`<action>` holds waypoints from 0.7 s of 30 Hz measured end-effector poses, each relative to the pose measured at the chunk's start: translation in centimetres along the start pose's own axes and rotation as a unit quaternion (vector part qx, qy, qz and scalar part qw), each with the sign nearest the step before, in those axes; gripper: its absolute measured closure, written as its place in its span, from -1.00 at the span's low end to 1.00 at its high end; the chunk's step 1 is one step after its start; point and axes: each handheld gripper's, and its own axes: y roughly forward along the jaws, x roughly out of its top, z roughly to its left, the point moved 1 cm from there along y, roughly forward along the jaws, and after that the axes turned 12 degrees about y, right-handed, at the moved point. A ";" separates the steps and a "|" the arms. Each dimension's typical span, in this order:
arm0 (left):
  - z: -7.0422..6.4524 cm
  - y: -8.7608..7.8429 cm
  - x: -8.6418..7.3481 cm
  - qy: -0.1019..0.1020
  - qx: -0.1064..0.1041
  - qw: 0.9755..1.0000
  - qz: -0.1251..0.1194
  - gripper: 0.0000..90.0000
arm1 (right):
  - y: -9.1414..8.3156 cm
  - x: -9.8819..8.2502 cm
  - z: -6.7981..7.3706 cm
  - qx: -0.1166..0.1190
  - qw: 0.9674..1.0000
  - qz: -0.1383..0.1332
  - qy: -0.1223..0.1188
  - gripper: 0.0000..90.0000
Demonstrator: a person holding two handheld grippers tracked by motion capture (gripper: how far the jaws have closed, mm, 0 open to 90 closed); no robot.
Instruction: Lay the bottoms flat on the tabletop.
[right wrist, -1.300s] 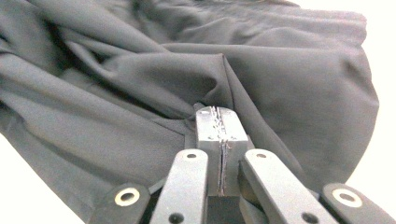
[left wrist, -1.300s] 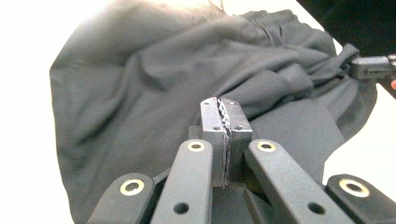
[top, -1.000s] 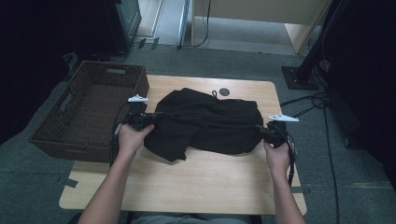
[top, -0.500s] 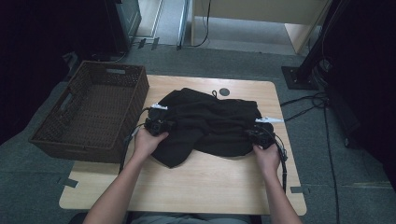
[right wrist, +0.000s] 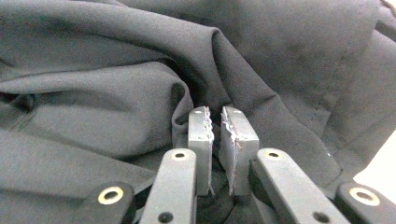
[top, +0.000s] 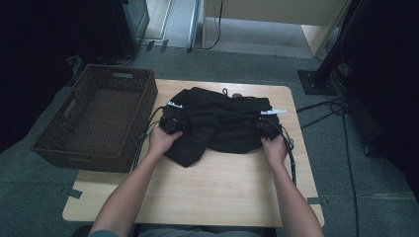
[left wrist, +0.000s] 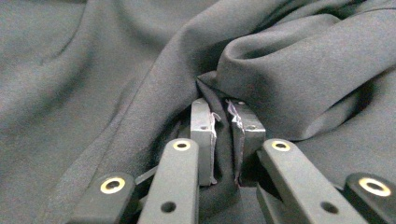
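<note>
Two bare forearms reach in from the near edge of a light wooden bench (top: pixel 212 187), whose grain runs bare across its whole front half. Strips of tape sit at the bench's near corners.

At mid-bench, the left tool (top: pixel 173 123) and the right tool (top: pixel 267 127) are set at opposite ends of a crumpled black garment (top: pixel 222 123). In the left gripper view, the left tool (left wrist: pixel 223 133) pinches a raised fold of the black garment (left wrist: pixel 289 70) between its pads, jaws nearly together. In the right gripper view, the right tool (right wrist: pixel 223 135) likewise nips a ridge of the black garment (right wrist: pixel 116 93), jaws almost closed on the cloth. A cable (top: pixel 291 158) trails back along the right wrist.

The garment lies bunched across the far half of the bench, one lobe hanging toward the near side by the left hand. Just left of the bench stands a dark woven basket (top: pixel 74 143), its rim against the bench's edge.

Beyond, grey carpet (top: pixel 247 64) covers the floor. Black cables (top: pixel 336 106) snake across it at right, near a dark stand base (top: pixel 316 81). Pale wooden furniture (top: pixel 276 15) lines the far wall, and deep shadow closes in on both sides.
</note>
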 end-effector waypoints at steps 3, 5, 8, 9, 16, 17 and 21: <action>1.3 0.4 1.2 -0.029 0.025 0.999 -0.007 0.68 | 1.7 2.0 -0.4 -0.011 1.000 -0.006 0.000 0.73; 1.4 0.0 1.5 -0.038 0.012 0.999 -0.007 0.63 | 2.0 2.8 -0.4 -0.015 1.000 0.006 0.022 0.68; 0.6 -1.2 1.5 -0.013 0.004 1.000 -0.010 0.46 | 1.0 3.2 0.1 -0.002 0.999 0.001 0.038 0.59; 0.3 -1.6 1.4 -0.011 -0.003 1.000 -0.013 0.41 | 0.5 3.1 0.4 0.002 0.999 -0.008 0.035 0.55; -2.7 -4.9 0.7 0.013 -0.029 0.998 -0.046 0.10 | -3.5 1.4 3.2 0.057 0.998 -0.032 0.016 0.30; -3.2 -5.2 0.4 0.015 -0.030 0.998 -0.052 0.06 | -3.8 1.1 3.8 0.066 0.997 -0.030 0.014 0.27; -4.8 -5.9 -0.9 0.027 -0.031 0.997 -0.060 -0.03 | -4.3 -0.2 6.0 0.089 0.996 -0.027 -0.009 0.16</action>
